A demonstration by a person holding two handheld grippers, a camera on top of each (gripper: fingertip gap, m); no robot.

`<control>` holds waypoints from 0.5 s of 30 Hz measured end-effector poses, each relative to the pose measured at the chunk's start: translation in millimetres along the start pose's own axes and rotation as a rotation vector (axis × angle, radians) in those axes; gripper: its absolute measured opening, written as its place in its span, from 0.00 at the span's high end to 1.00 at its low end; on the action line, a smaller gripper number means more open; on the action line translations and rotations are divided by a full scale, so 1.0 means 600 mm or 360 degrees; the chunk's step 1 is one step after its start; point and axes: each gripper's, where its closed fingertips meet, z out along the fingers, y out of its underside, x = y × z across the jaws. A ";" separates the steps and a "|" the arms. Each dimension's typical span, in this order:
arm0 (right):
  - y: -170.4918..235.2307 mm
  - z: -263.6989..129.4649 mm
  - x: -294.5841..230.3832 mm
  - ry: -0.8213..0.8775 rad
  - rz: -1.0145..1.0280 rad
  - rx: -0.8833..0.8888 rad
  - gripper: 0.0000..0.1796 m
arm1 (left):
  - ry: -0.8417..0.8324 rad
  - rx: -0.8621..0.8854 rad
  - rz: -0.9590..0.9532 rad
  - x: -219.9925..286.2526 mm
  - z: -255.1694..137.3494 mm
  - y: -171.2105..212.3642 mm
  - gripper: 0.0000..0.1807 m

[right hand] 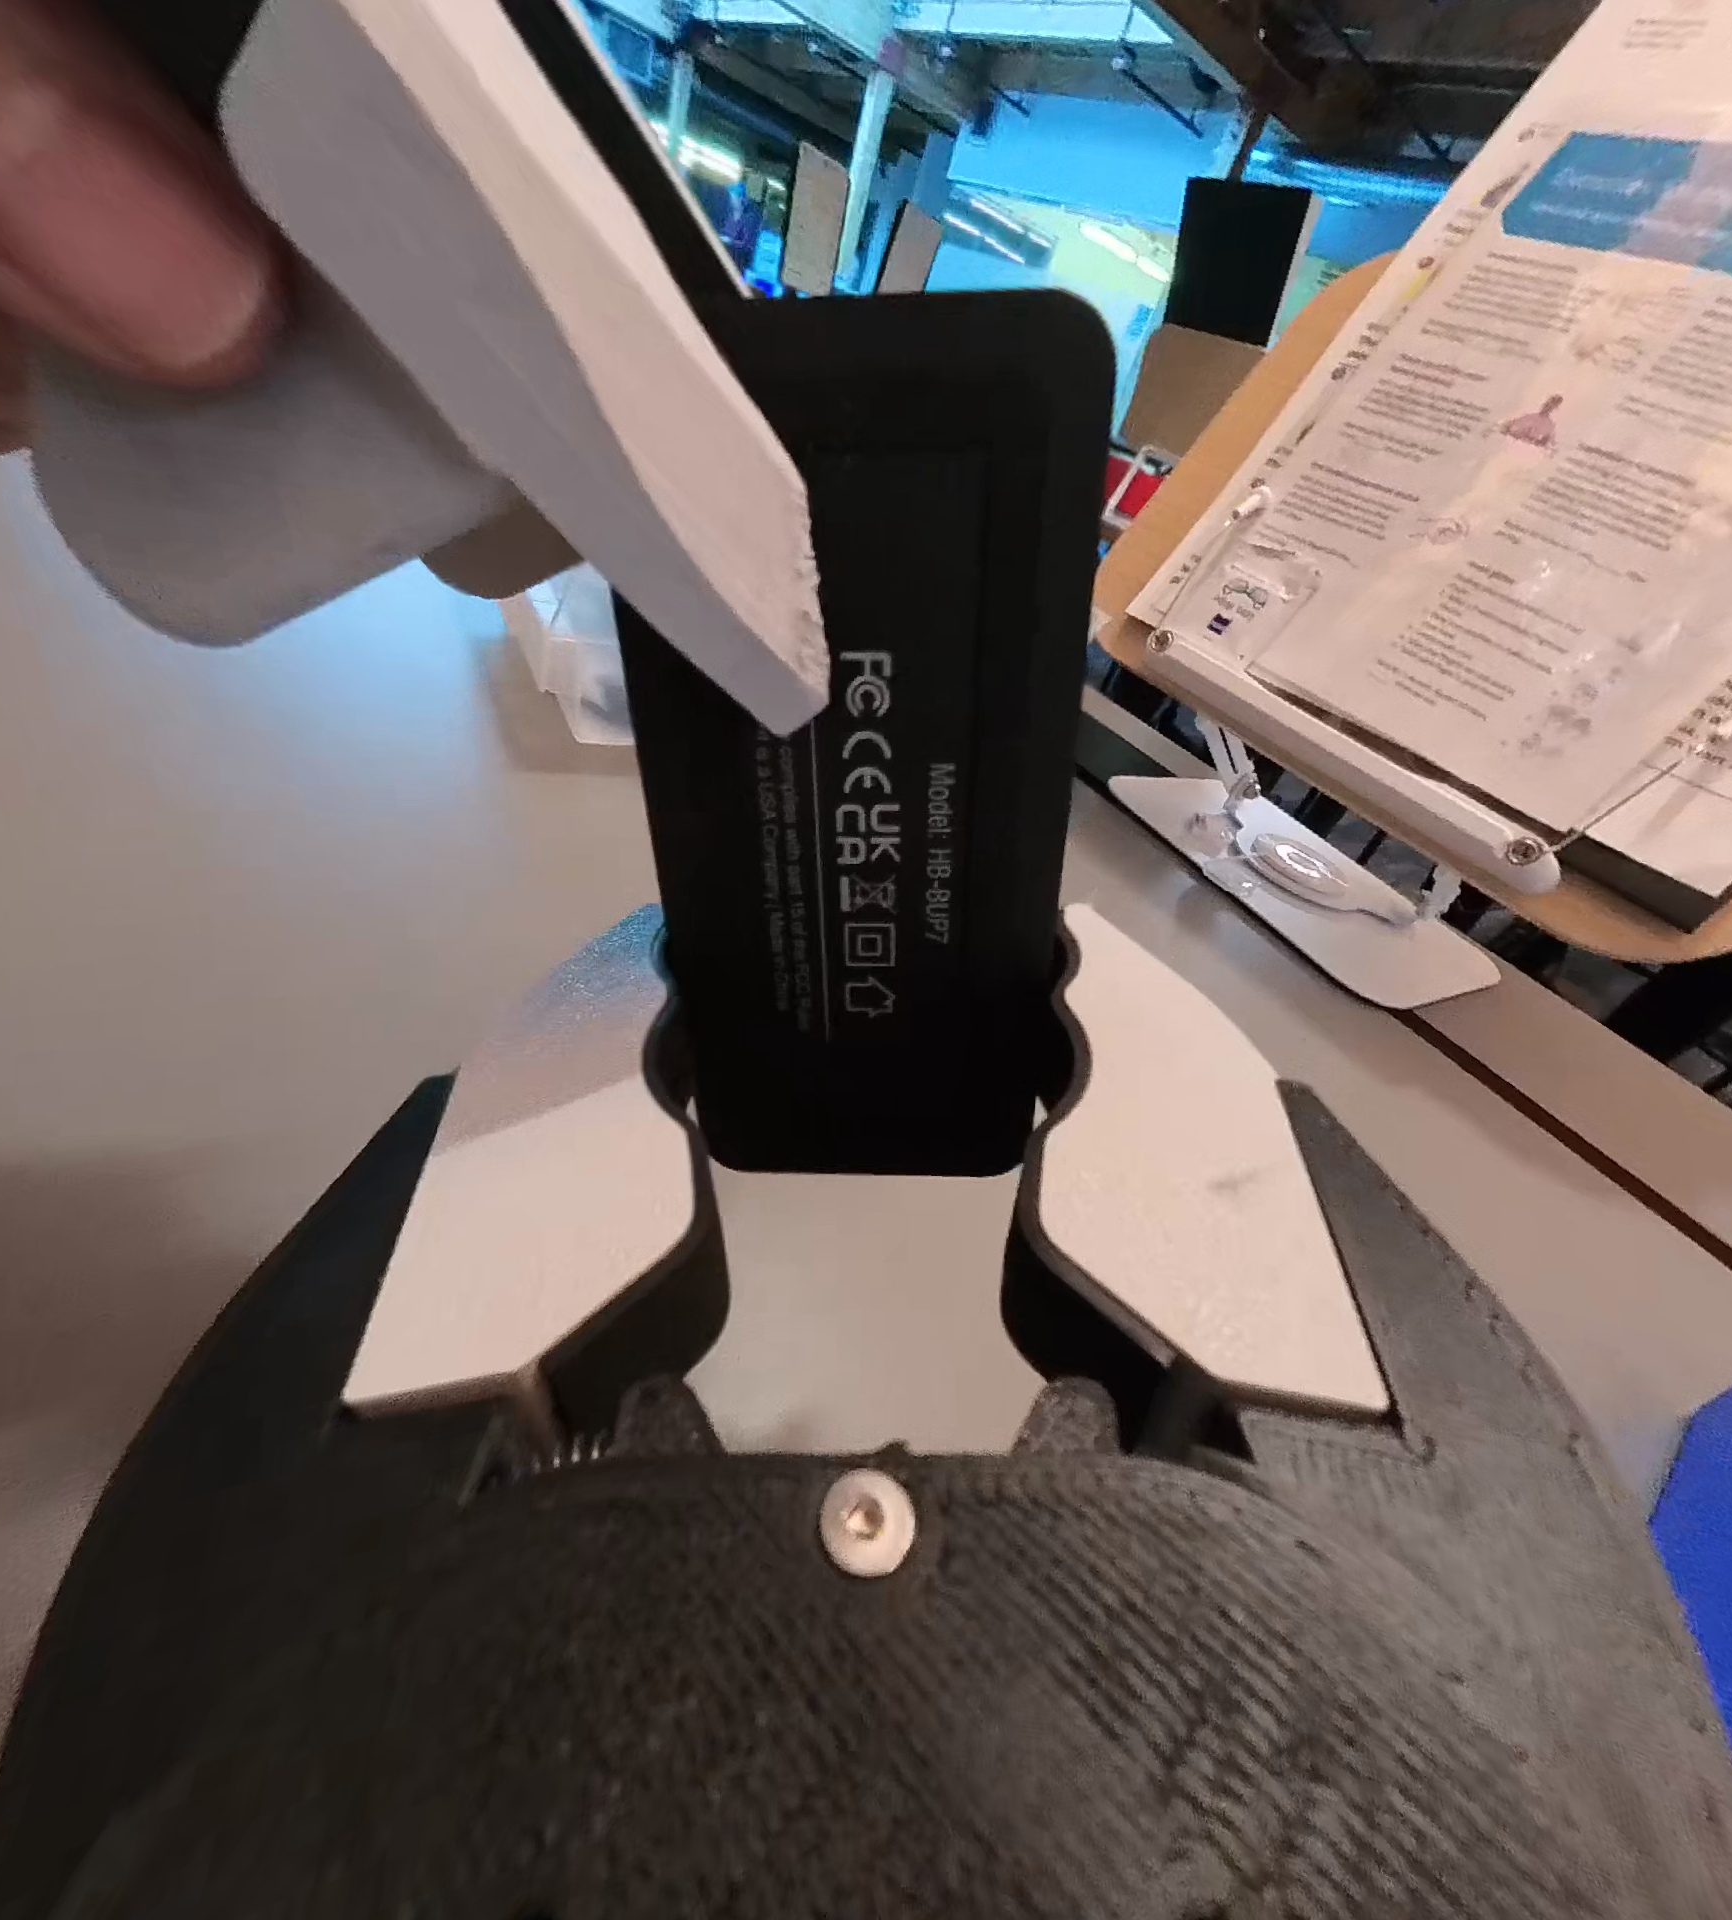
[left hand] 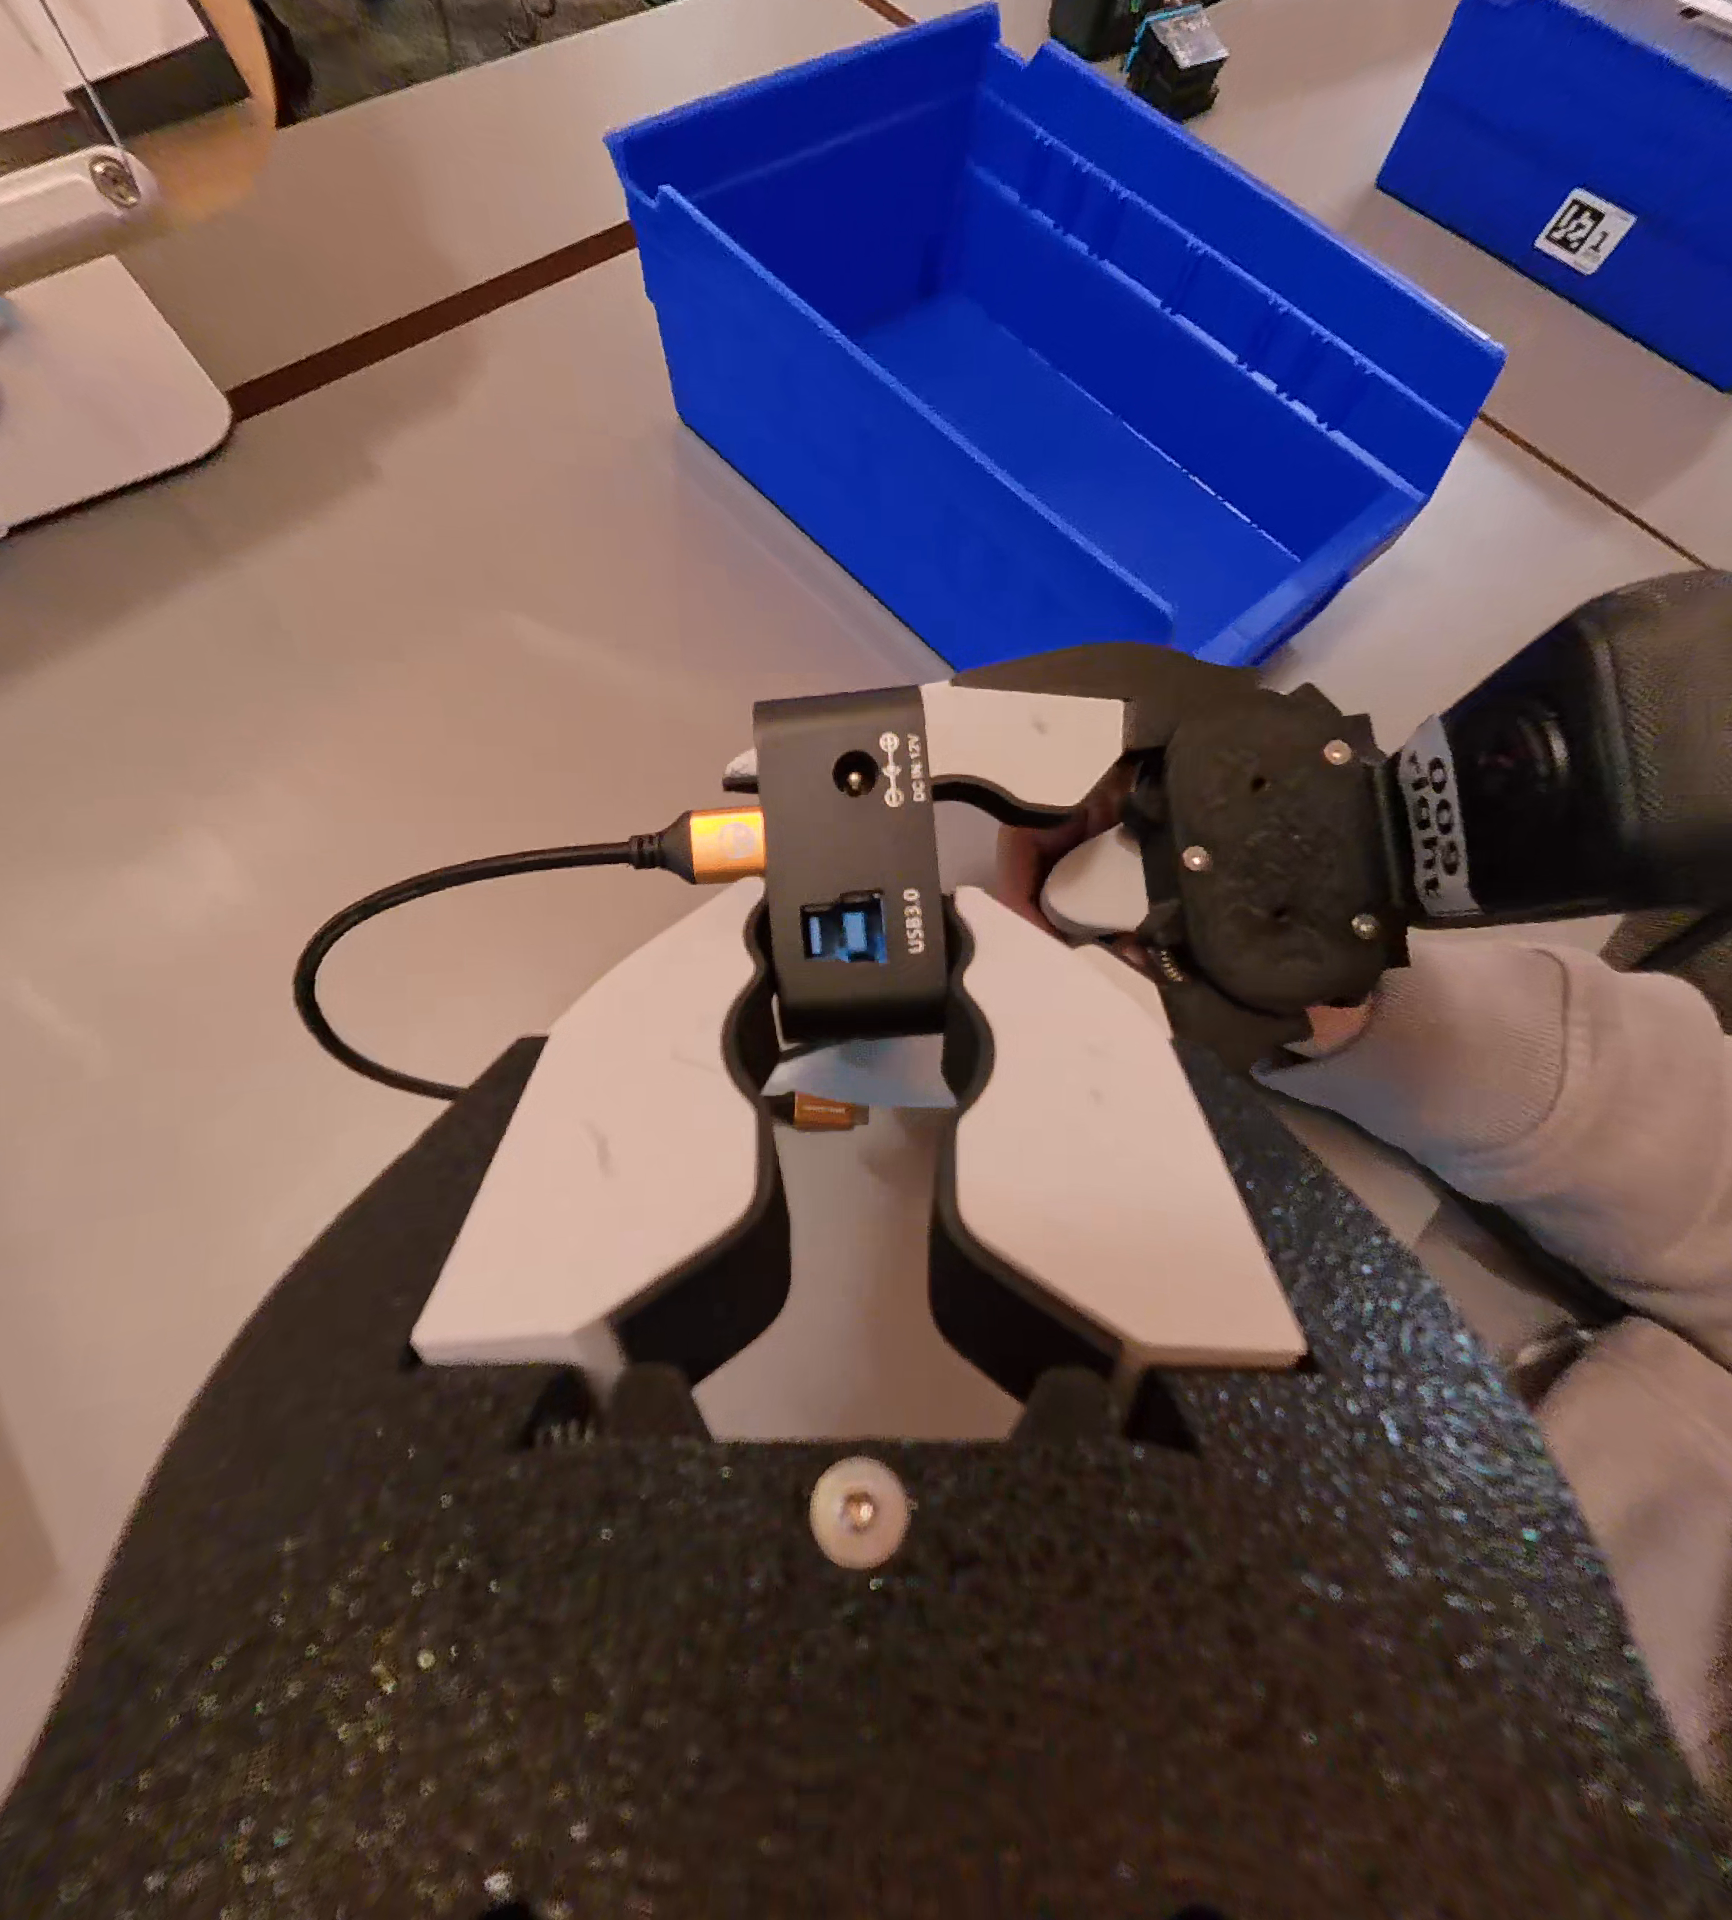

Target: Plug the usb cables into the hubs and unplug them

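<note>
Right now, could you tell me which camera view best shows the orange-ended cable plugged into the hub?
The left wrist view: the cable's orange plug sits in the side of the black hub, its black cord looping left. The right wrist view shows only the hub's printed underside; the cable is hidden.

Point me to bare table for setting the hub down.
Bare table lies left of the blue bin, between it and the white stand base. Crowded spot: around the hub, where both grippers, left and right, meet beside the cable.

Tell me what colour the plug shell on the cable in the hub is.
Orange plug shell, clearest in the left wrist view.
</note>
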 end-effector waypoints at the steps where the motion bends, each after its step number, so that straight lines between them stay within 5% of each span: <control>1: 0.001 0.000 0.002 0.0014 0.0002 -0.0011 0.64 | -0.0023 0.0015 0.0004 0.001 0.001 -0.002 0.85; 15: -0.043 -0.016 -0.018 -0.0299 0.0443 0.0264 0.64 | 0.0026 0.0345 0.0201 0.035 -0.029 -0.053 0.73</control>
